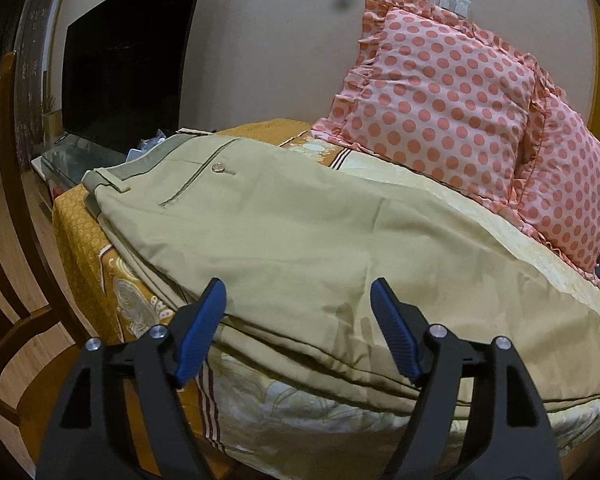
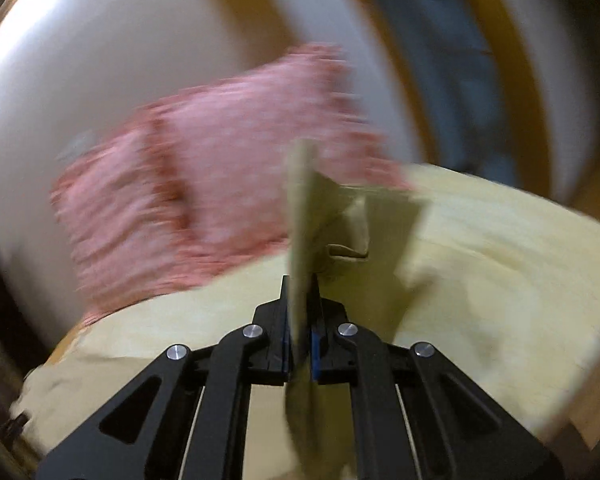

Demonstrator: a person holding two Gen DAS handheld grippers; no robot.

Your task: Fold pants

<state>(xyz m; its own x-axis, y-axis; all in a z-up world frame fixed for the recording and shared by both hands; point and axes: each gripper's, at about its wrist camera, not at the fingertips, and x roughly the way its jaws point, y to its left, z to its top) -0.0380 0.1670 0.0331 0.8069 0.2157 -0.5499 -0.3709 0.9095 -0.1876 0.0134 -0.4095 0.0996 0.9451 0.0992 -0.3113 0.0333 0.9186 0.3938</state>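
Note:
Khaki pants [image 1: 284, 232] lie spread on a bed, waistband and buttoned back pocket at the far left, legs running toward the lower right. My left gripper [image 1: 298, 300] is open, its blue-padded fingers [image 1: 204, 328] hovering just above the near edge of the pants, holding nothing. In the blurred right wrist view my right gripper [image 2: 300, 300] is shut on a fold of the khaki pants [image 2: 304, 208], and the cloth stands up between the jaws and hangs below them.
Two pink polka-dot pillows [image 1: 440, 100] lean against the wall at the back right, also blurred in the right wrist view [image 2: 204, 184]. A dark TV [image 1: 124, 64] stands at the back left. Wooden chair [image 1: 4, 240] at left. Yellow patterned bedspread [image 1: 84, 240] lies under the pants.

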